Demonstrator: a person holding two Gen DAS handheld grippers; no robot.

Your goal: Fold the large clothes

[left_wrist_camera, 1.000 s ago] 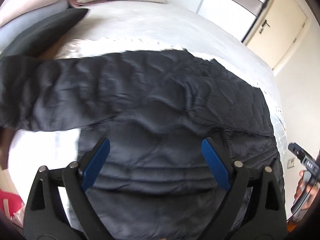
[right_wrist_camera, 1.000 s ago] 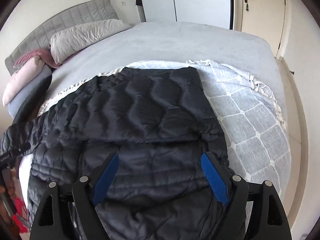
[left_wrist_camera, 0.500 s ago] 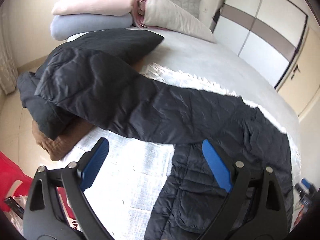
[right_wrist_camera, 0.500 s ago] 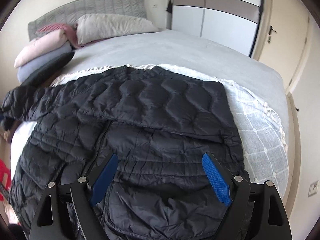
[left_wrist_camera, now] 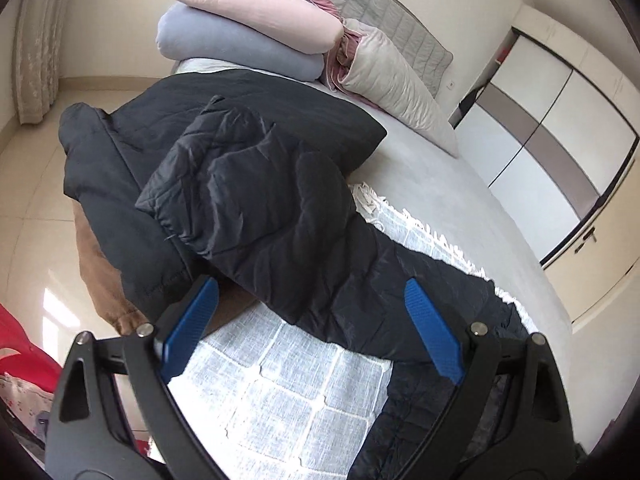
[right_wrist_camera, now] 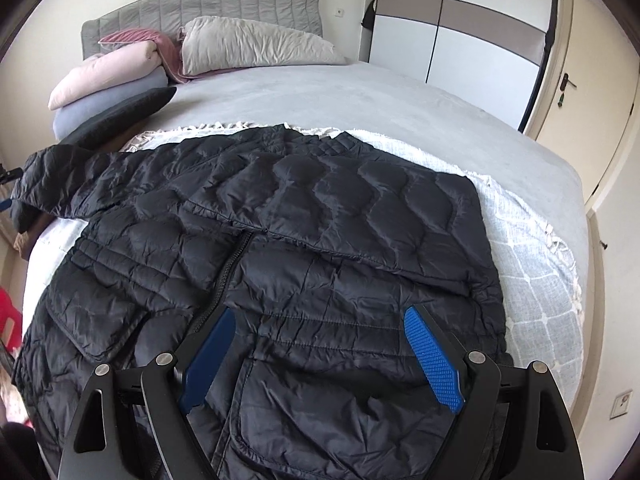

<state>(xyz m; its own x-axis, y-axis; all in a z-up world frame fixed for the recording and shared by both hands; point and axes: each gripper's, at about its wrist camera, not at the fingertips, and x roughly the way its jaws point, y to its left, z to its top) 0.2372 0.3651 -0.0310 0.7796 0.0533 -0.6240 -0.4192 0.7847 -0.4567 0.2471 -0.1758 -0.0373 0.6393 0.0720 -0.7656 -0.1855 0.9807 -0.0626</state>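
While spread on bed, jacket (right_wrist_camera: 320, 260) under right hand-held gripper (right_wrist_camera: 320, 356).

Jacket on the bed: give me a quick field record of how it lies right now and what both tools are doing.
garment: black quilted jacket, spread front up on a white checked throw
right sleeve side: already folded across the chest
other sleeve: sleeve stretched out sideways, its cuff resting on a dark pillow
zipper: closed as far as visible
left tool: left tool open, above the outstretched sleeve, holding nothing
right tool: right tool open, above the lower front, holding nothing
background: stacked pillows at the headboard
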